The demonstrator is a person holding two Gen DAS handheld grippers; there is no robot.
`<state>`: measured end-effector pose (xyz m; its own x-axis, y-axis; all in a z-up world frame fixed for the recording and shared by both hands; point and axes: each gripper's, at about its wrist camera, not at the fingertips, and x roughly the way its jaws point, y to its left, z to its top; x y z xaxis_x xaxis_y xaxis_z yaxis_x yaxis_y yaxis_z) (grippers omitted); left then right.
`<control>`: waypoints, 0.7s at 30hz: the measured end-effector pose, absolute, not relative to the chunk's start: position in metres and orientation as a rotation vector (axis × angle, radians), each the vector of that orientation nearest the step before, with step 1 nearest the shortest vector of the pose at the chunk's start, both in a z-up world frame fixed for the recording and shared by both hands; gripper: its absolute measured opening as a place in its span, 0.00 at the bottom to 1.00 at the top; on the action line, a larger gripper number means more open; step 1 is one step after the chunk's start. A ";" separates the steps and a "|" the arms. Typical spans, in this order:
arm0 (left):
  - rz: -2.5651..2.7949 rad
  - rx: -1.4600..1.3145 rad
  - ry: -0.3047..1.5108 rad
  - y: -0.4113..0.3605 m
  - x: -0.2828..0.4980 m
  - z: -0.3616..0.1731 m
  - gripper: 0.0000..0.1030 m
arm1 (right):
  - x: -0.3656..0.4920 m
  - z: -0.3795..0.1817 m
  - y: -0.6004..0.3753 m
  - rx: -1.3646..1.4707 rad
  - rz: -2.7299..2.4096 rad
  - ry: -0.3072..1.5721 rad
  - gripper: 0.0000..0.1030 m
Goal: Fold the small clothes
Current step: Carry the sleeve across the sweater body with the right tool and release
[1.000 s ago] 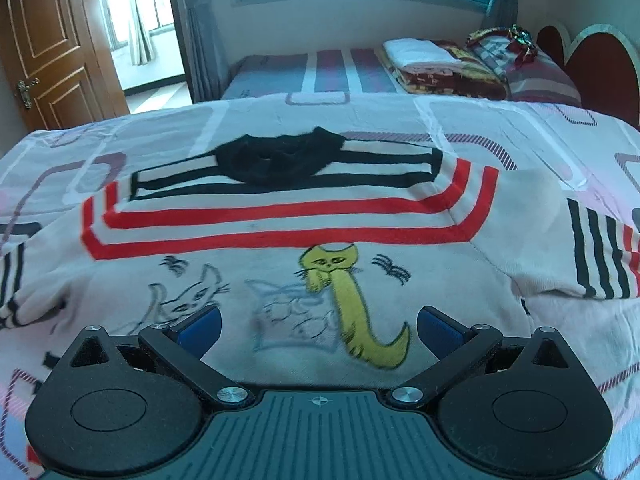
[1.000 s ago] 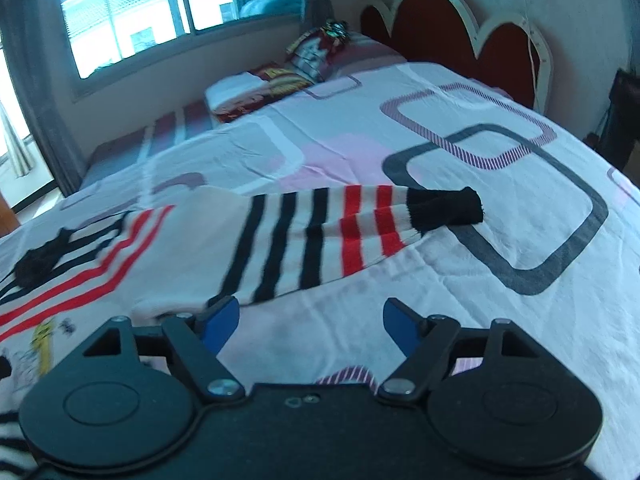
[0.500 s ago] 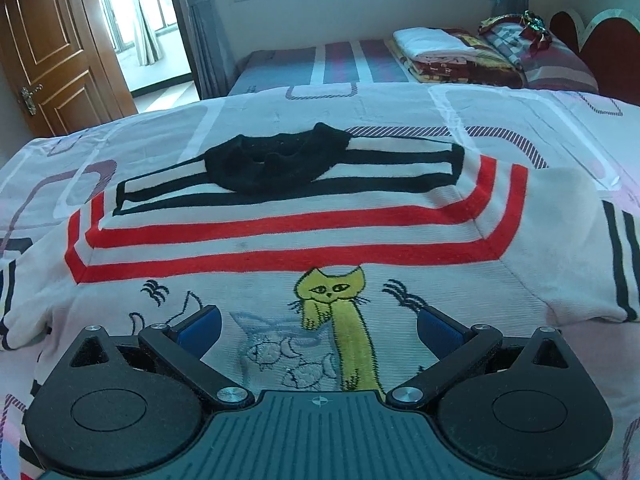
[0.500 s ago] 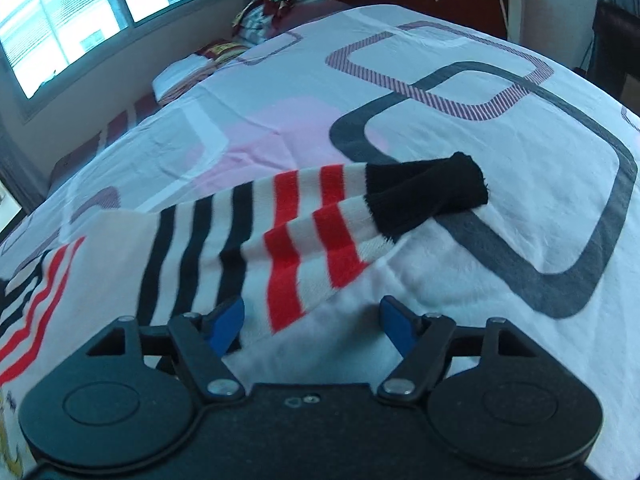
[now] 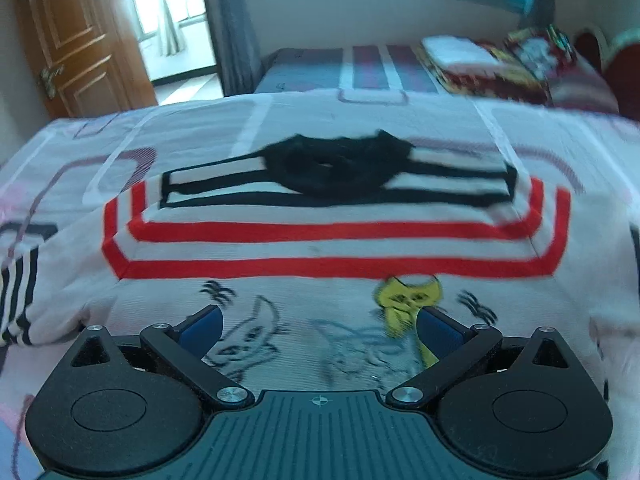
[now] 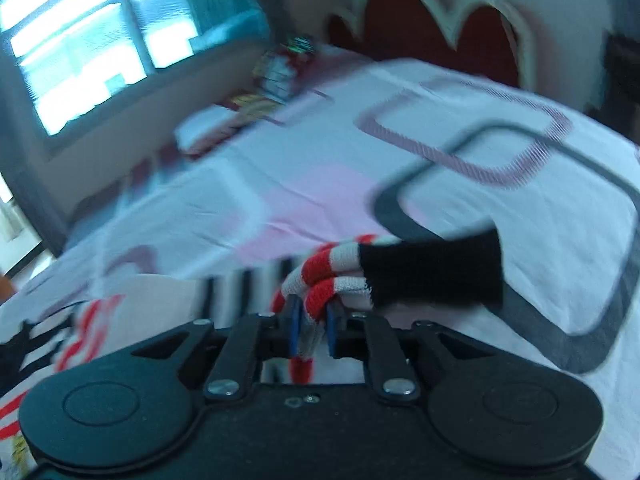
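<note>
A small white sweater with red and black stripes, a black collar and cat drawings lies flat on the bed. My left gripper hovers open over its lower front, nothing between the blue pads. In the right wrist view my right gripper is shut on the sweater's right sleeve, pinching the red and white striped part just behind the black cuff. The cuff sticks out to the right, lifted off the sheet.
The bed sheet is white with pink, grey and purple rounded squares. Folded bedding and pillows lie on a second bed by the window. A red headboard stands at the far right, a wooden door at the left.
My right gripper closed on the striped sleeve and lifted it, bunching the cloth. The left gripper slid leftwards over the sweater front, so the yellow cat now sits by its right finger.
</note>
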<state>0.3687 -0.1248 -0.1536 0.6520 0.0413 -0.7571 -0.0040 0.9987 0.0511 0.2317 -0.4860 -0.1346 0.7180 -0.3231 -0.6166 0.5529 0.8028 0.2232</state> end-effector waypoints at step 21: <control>-0.081 -0.129 0.922 -0.009 0.393 -0.168 1.00 | 0.298 -0.147 -0.182 0.168 0.193 0.800 0.42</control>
<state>0.3929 -0.0092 -0.1682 0.6019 -0.1254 -0.7887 0.0145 0.9891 -0.1462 0.2980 -0.1824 -0.1467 0.6811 0.2341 -0.6938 -0.1074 0.9692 0.2217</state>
